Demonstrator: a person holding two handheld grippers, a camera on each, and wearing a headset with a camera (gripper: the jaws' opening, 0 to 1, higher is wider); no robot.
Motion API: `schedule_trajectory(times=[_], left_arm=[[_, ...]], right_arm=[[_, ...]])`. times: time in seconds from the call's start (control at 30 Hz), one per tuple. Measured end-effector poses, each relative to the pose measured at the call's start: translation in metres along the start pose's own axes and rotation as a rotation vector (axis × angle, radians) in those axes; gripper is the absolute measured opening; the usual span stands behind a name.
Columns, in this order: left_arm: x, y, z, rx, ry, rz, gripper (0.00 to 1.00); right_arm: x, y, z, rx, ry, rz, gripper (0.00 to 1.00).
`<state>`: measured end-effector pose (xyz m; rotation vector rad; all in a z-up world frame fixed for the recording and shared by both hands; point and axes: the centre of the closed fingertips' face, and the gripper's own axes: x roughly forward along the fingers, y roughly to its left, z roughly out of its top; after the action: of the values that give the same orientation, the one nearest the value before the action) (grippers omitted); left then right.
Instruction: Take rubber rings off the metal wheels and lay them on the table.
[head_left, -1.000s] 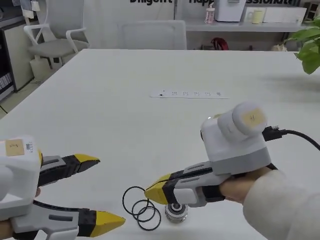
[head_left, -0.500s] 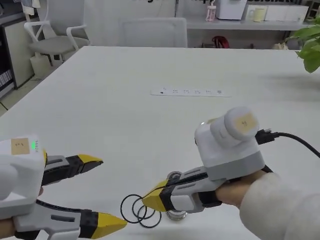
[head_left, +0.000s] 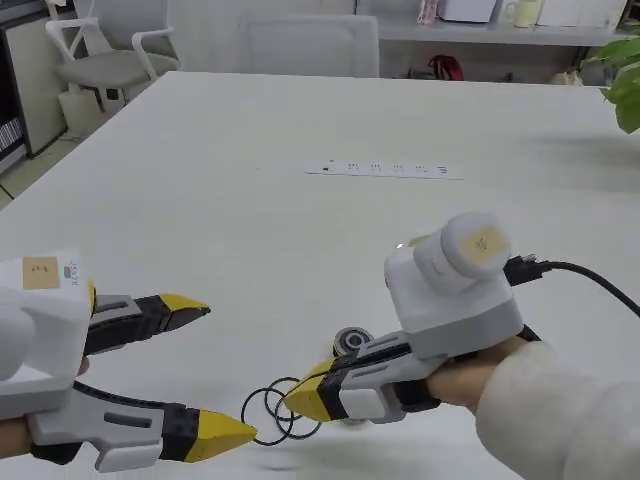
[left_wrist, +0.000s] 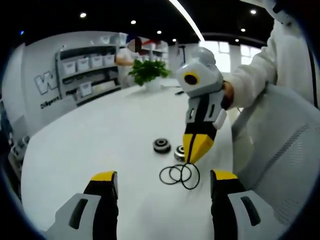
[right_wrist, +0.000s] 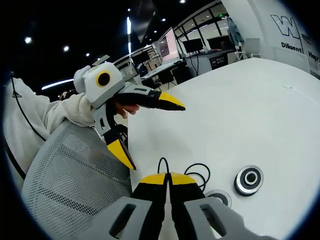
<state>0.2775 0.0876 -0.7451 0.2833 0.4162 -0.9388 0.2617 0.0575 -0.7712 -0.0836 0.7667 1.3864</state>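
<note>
view of the workbench partway through the stripping job. the right gripper (head_left: 300, 400) had its jaws closed tip to tip and appeared to nip the edge of a third ring (left_wrist: 190, 176), which stood slightly tilted with its lower side on the table (head_left: 300, 240). two other rubber rings (left_wrist: 172, 174) lay flat beside it, overlapping one another, just in front of the left gripper (head_left: 208, 372). that gripper hung with its jaws spread wide and nothing between them. the near wheel (left_wrist: 180, 152) sat just behind the right gripper's tip and looked bare and silvery. the far wheel (left_wrist: 161, 145) stood a little apart from it and showed a darker rim (whether that was rubber or shadow could not be told). judged from this, three rings were off, two of them already laid down, and the third needed only to be released. what was left was to check the darker wheel for any ring still seated and to strip it.
</note>
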Motion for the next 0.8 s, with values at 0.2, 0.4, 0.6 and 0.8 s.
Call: schedule_trajectory(times=[0.2,0.4,0.6,0.8], left_arm=[[0.002,-0.005,-0.002,0.006,0.012,-0.020,0.77],[0.006,-0.013,-0.005,0.016,0.026,-0.055,0.78],[0.008,-0.017,-0.007,0.010,0.029,-0.074,0.78],[0.009,-0.020,-0.008,0.011,0.036,-0.085,0.78]], right_arm=[[0.003,-0.003,-0.006,0.014,0.017,-0.003,0.00],[0.005,-0.007,-0.010,0.031,0.023,-0.008,0.00],[0.007,-0.010,-0.014,0.047,0.031,-0.013,0.00],[0.009,-0.014,-0.014,0.048,0.021,-0.026,0.00]])
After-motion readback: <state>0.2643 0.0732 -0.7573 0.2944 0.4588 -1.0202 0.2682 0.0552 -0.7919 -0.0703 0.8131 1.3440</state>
